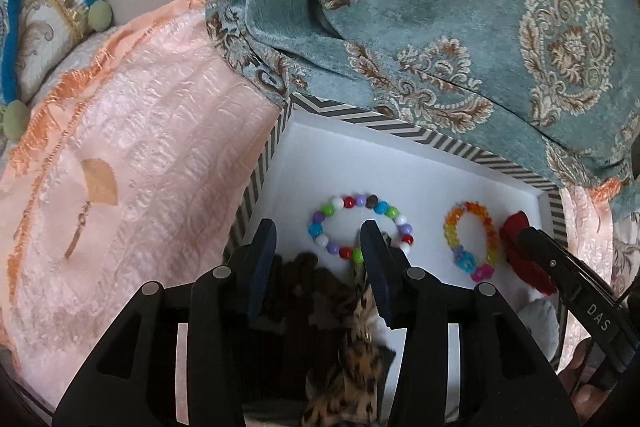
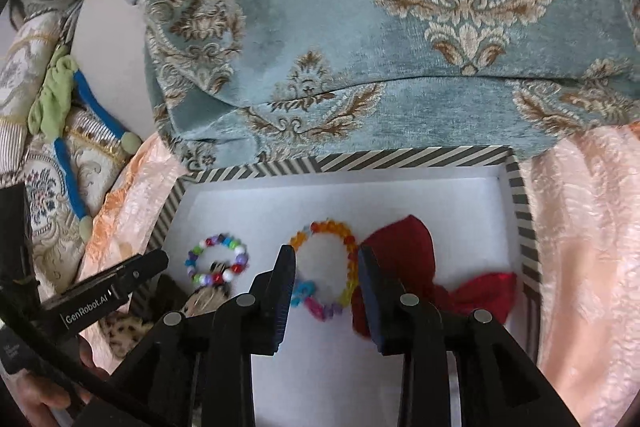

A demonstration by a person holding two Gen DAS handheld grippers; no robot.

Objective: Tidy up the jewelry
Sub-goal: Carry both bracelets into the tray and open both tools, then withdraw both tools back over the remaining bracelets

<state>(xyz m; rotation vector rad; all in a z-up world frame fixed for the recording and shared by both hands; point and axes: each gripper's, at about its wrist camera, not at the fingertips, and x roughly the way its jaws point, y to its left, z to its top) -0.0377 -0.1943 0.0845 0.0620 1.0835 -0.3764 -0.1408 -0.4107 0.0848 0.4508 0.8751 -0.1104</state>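
Striped box [image 2: 520, 195] on pink cloth [image 1: 132, 131], teal brocade drape [image 2: 360, 27] behind.

Already inside, on white floor:
- round-bead bracelet [image 1: 352, 205], left of middle
- rainbow bracelet [image 2: 344, 239], centre
- red bow [image 2: 404, 243], right, against wall
- leopard-print bow [image 1: 352, 375], near left corner, partly hidden under tool

Left gripper [image 1: 318, 239]: jaws apart, nothing pinched, hangs over leopard bow.
Right gripper [image 2: 326, 261]: jaws apart, empty, above rainbow bracelet.

Judgement: sorting far along, four pieces boxed. No loose jewelry seen on cloth. Lid not in view; closing may remain.
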